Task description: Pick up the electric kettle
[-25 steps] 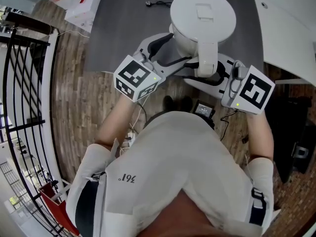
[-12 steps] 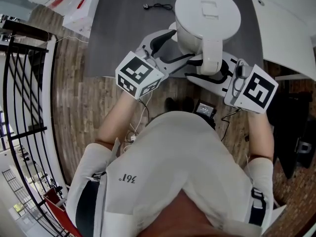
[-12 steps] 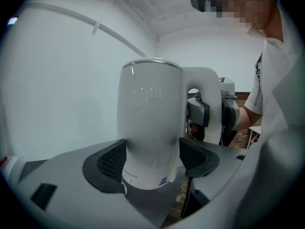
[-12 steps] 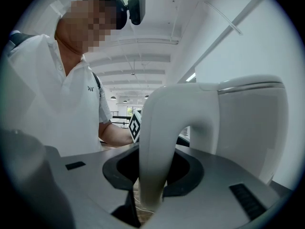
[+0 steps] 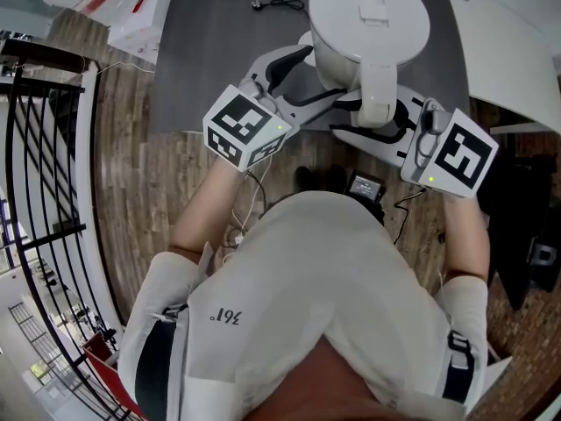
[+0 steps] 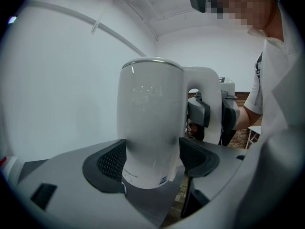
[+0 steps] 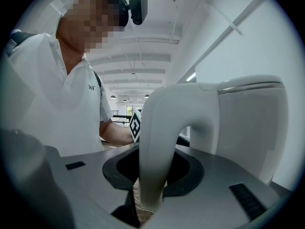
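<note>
The dark grey table (image 5: pixel 219 55) lies at the far side of the scene, and the white electric kettle (image 5: pixel 368 20) sits over its near edge, lid shut and upright, with its handle (image 7: pixel 162 128) turned toward the person. The gripping part of the task looks done: both tools are already on the kettle. What I cannot settle is the lift itself. In the left gripper view the kettle's bottom rim shows with table and wooden floor below it, which suggests that it is clear of the surface, but no view proves a gap. If it is up, little is left beyond carrying it steadily. The person's forearms reach forward from the body, elbows bent, both tools aimed nearly level and slightly downward. The left gripper (image 6: pixel 152 161) comes in from the near left with its jaws spread wide around the lower body of the kettle, the ribbed pads (image 6: pixel 110 160) pressing on either side. The right gripper (image 7: pixel 152 171) comes from the near right, its jaws at a middling width and closed on the lower leg of the handle, which runs up between the dark pads.
</note>
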`<action>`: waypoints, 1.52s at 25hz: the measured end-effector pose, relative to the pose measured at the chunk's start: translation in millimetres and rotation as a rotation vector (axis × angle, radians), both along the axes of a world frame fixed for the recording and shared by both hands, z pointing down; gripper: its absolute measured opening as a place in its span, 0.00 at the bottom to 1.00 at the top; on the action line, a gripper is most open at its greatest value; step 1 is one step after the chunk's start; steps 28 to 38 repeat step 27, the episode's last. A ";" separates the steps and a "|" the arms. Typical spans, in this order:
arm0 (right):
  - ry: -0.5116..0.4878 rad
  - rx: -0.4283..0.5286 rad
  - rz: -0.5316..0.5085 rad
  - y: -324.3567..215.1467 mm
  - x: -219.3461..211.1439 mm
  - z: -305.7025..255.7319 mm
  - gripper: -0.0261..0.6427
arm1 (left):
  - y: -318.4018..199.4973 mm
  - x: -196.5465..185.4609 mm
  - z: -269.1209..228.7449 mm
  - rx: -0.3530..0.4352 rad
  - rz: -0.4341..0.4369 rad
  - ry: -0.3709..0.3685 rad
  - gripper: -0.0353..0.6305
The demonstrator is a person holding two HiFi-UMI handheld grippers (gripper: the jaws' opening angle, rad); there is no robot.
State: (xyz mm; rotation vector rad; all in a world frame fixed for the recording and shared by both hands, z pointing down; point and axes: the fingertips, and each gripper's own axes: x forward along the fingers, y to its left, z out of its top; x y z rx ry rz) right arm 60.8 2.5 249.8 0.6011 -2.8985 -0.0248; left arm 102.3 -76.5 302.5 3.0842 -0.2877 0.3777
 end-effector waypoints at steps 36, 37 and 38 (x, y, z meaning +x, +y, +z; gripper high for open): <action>0.027 0.010 0.014 -1.4 -0.4 -1.6 0.20 | -1.5 1.0 -5.3 0.021 -0.003 -0.005 0.59; 0.027 0.010 0.014 -1.4 -0.4 -1.6 0.20 | -1.5 1.0 -5.3 0.021 -0.003 -0.005 0.59; 0.027 0.010 0.014 -1.4 -0.4 -1.6 0.20 | -1.5 1.0 -5.3 0.021 -0.003 -0.005 0.59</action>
